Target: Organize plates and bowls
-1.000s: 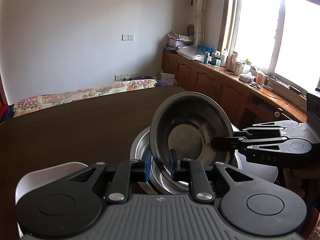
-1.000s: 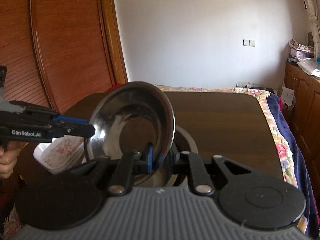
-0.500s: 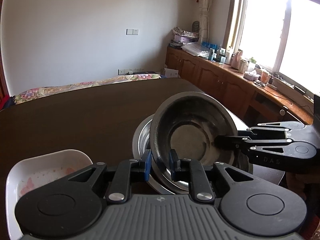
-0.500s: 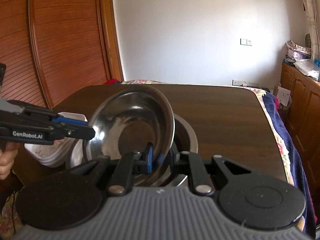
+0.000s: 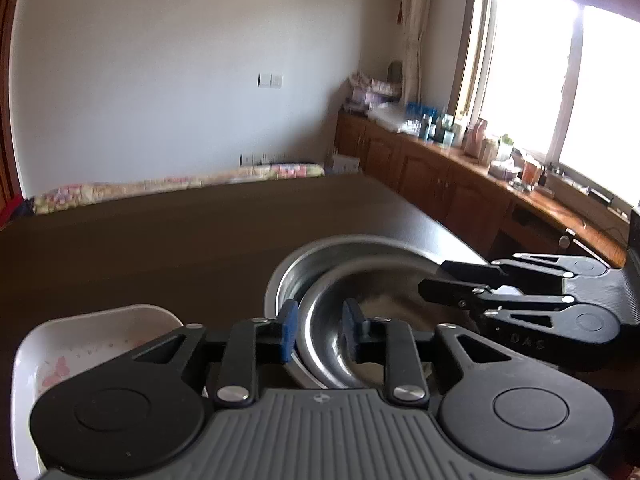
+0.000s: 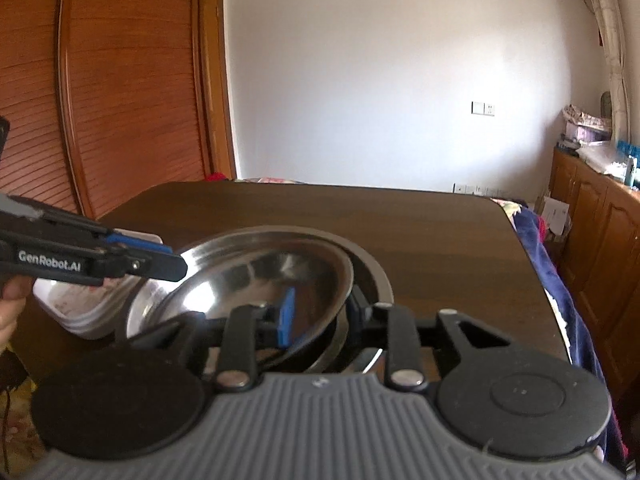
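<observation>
Steel bowl (image 5: 360, 300) sat low and right of centre in the left wrist view, nested inside a wider steel bowl (image 5: 304, 264) of the same kind, on the dark desk (image 5: 180, 240). It leaned a little in the right wrist view, its near rim riding higher than the outer bowl's.

You had both tools on opposite sides of its rim, I'd judge so the bowl would go down level into the stack rather than clatter in off one edge.

Left tool (image 5: 318, 330): jaws had just been opening. The rim ran between the blue pads (image 5: 289, 330) with a visible gap on each side, so it stood narrowly apart, no longer pinching.

Right tool (image 6: 320, 314): jaws had also just been opening. The rim lay between them; the blue pad (image 6: 286, 316) stood near the inner wall, but whether it still pressed there I could not tell.

Read as the release step of a nesting move; the bowl looked set down and carried by the stack.

Outward: white dishes (image 5: 92, 344), stacked and flower-printed, just beside the bowls at lower left. Your hand (image 6: 10, 304) showed at the left edge of the right wrist view, behind the left tool. Bed with floral cover (image 5: 180, 184) beyond the desk's far edge.
</observation>
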Available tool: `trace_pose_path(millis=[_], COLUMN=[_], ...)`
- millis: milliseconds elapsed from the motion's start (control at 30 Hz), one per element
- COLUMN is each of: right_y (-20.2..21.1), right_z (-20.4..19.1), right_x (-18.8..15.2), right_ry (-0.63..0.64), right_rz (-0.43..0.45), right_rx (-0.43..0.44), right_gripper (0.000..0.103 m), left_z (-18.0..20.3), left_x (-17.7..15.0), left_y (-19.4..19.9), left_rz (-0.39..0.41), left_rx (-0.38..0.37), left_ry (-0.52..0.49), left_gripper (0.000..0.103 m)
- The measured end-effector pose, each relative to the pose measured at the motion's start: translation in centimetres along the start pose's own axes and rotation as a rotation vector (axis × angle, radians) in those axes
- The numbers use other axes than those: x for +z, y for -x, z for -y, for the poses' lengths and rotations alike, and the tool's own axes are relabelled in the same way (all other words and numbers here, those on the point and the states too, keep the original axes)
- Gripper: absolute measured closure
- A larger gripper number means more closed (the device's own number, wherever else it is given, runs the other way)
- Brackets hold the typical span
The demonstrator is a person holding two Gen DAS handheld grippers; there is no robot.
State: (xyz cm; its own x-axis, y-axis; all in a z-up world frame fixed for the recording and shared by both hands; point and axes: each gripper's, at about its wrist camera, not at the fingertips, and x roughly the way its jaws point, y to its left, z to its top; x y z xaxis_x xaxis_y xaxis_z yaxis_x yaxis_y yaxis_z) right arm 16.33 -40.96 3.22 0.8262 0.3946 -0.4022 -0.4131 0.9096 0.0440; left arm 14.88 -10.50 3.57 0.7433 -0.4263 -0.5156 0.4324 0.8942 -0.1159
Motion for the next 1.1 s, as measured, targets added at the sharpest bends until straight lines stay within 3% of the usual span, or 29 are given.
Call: trace_pose_path(millis=[333, 433, 533, 600, 733, 900, 1100], right_y=[2.2, 2.9, 3.4, 3.4, 3.0, 2.8, 2.9], right_z=[0.1, 0.3, 0.3, 0.4, 0.2, -0.1, -0.2], right_x=[0.2, -0.4, -1.2, -1.5, -2.2, -2.8, -3.4], right_ry=[0.005, -0.020, -0.042, -0.066, -0.058, -0.030, -0.029], right_rz=[0.086, 0.115, 0.156, 0.159, 0.161, 0.187, 0.218], right_rx=[-0.020, -0.028, -0.056, -0.056, -0.074, -0.096, -0.076], right_gripper=[0.068, 0.067, 0.062, 0.049, 0.044, 0.016, 0.000], left_z=[0.9, 1.3, 1.6, 1.5, 1.0, 0.6, 0.5], left_x=[-1.9, -2.6, -3.4, -3.8, -4.2, -5.1, -5.7], left_y=[3.1, 3.3, 3.1, 3.0, 2.7, 2.6, 2.7], left_rz=[0.143, 0.172, 0.189, 0.197, 0.214, 0.245, 0.279], left_rx=[0.031, 0.047, 0.080, 0.084, 0.108, 0.120, 0.127], left_ry=[0.026, 0.000, -0.031, -0.034, -0.028, -0.016, -0.015], left_gripper=[0.018, 0.009, 0.006, 0.002, 0.000, 0.000, 0.000])
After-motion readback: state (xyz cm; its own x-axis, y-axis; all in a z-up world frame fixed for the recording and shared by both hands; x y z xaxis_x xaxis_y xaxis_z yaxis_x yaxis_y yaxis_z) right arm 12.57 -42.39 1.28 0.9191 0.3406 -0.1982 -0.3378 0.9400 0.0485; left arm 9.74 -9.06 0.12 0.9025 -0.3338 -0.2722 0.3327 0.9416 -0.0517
